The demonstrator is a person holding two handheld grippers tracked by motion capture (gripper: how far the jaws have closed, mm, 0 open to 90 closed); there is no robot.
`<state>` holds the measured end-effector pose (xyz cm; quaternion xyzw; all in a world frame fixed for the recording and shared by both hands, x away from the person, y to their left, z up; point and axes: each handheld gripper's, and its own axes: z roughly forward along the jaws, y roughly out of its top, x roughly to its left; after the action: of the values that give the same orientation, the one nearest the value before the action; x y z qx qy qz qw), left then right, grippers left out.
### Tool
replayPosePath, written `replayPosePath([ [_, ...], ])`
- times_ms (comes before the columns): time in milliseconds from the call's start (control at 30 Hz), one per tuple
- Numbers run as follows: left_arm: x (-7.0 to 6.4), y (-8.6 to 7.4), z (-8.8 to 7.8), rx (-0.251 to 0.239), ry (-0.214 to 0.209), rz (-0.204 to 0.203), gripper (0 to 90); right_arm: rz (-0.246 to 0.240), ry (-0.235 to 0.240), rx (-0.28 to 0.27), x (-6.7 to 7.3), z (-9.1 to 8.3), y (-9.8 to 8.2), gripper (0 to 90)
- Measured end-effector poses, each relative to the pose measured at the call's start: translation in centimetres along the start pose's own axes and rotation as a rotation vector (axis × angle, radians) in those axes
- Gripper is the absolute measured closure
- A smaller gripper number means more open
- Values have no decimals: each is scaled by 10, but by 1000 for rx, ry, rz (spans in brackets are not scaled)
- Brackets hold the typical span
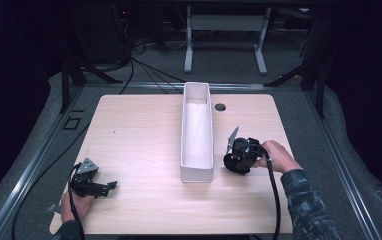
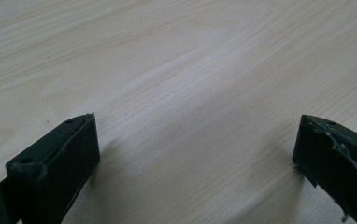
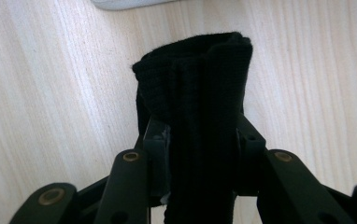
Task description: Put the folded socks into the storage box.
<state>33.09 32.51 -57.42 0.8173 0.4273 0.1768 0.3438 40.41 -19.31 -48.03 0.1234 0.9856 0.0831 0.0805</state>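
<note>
Pale wooden table [image 1: 144,135] under a dim room, with a dark carpeted floor and the legs of another desk behind it. At the middle of the table stands a long, narrow white box [image 1: 197,172], open at the top and, as far as the high view shows, with nothing in it. Right gripper [image 1: 235,161]: held low over the table just beside the box's near right corner, its jaws clamped on a black ribbed piece of knitted cloth [image 3: 197,93], probably a sock or a cuff; the right gripper view shows the cloth squeezed between the two pads and standing out past them over the wood, with the rounded white edge of the box just beyond. Left gripper [image 1: 110,186]: near the table's front left corner, well apart from box and cloth, its jaws spread wide with nothing but bare wood between them.

Progress, as judged: the pick-up of the cloth appears done. Carrying it over the box wall and letting go inside remains, should the box be its destination. The left gripper has no evident part yet.
</note>
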Motion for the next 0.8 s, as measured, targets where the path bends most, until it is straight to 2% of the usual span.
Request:
replayPosePath([
  [400,0,0,0,1,1,0,3,-14,27,32,-3,-13,9,650],
  [500,0,0,0,1,0,-2,3,-5,45,40,-5,-16,10,650],
  [800,0,0,0,0,1,0,3,-5,53,50,-9,-28,13,646],
])
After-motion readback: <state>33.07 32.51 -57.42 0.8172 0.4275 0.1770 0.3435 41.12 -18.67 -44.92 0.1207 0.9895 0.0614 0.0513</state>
